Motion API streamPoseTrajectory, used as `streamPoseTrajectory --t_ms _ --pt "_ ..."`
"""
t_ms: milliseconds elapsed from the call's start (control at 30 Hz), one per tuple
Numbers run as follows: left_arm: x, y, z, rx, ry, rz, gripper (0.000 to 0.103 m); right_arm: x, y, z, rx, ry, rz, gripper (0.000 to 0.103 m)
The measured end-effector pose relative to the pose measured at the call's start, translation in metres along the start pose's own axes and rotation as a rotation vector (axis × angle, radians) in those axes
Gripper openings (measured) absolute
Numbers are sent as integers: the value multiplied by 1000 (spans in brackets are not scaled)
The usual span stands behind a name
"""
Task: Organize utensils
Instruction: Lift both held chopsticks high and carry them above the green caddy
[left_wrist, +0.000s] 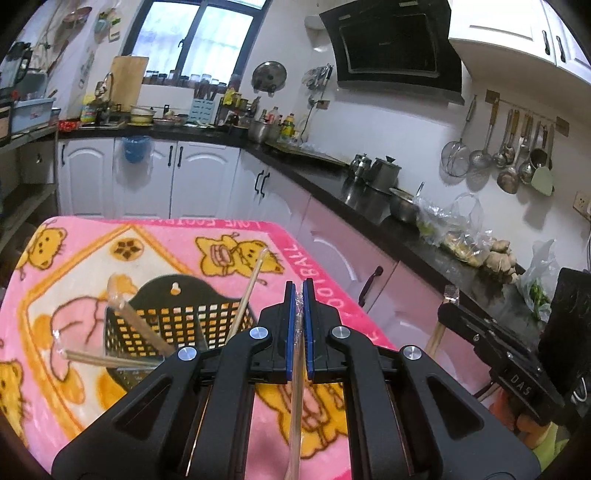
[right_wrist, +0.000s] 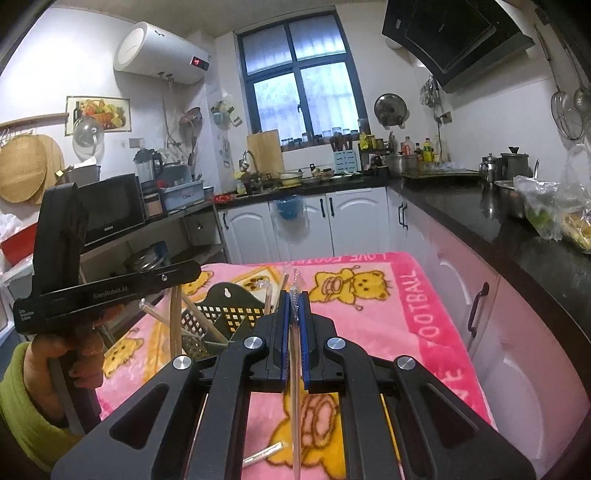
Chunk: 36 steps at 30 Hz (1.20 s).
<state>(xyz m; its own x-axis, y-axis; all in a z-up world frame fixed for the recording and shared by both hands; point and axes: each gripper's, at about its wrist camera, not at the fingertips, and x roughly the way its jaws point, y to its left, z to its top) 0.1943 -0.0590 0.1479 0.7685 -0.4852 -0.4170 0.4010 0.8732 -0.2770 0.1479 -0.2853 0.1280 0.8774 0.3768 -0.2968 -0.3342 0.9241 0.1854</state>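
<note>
Showing a kitchen from two wrist cameras, both views look over a tabletop (left_wrist: 332, 266) draped in a pink blanket (left_wrist: 155, 243) printed with yellow bears. The left claw (left_wrist: 298, 306) has its blue pads pressed together on a wrapped chopstick (left_wrist: 295, 406) that runs back under the camera. The right claw (right_wrist: 294, 306) is likewise pinching a wrapped chopstick (right_wrist: 294, 413). In the right wrist view the left gripper body, marked "GenRobot.AI", stands at the left edge, held by a hand (right_wrist: 70, 365) with a green sleeve (right_wrist: 18, 402).

A black perforated basket (left_wrist: 207, 317) with a keyhole hanging tab lies on the blanket just ahead of the left claw. Several wrapped chopsticks (left_wrist: 142, 321) stand or lean in it, their clear wrapper ends sticking out over the rim. One more wrapped piece (right_wrist: 264, 453) lies loose on the blanket below the right claw.

The blanket border reads "FOOTBALL" and, upside down, "LOVE". A black counter (left_wrist: 369, 199) runs along the right, carrying steel pots (left_wrist: 384, 171) and plastic bags of vegetables (left_wrist: 461, 236). Ladles and strainers (left_wrist: 509, 155) hang on the wall above it. A water heater (right_wrist: 162, 50) and a microwave (right_wrist: 110, 206) appear at the left in the right wrist view.
</note>
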Motion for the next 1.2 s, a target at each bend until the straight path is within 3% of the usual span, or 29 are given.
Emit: streamPoseTrajectory --t_ms 333,600,1200 --pt "1 -1 16 3 -28 3 2 1 3 11 -2 -32 17 5" --pt "-12 4 41 6 -94 25 2 15 12 24 -11 -42 42 5" --pt "-10 30 85 6 -235 145 2 62 50 72 -20 -106 144 5"
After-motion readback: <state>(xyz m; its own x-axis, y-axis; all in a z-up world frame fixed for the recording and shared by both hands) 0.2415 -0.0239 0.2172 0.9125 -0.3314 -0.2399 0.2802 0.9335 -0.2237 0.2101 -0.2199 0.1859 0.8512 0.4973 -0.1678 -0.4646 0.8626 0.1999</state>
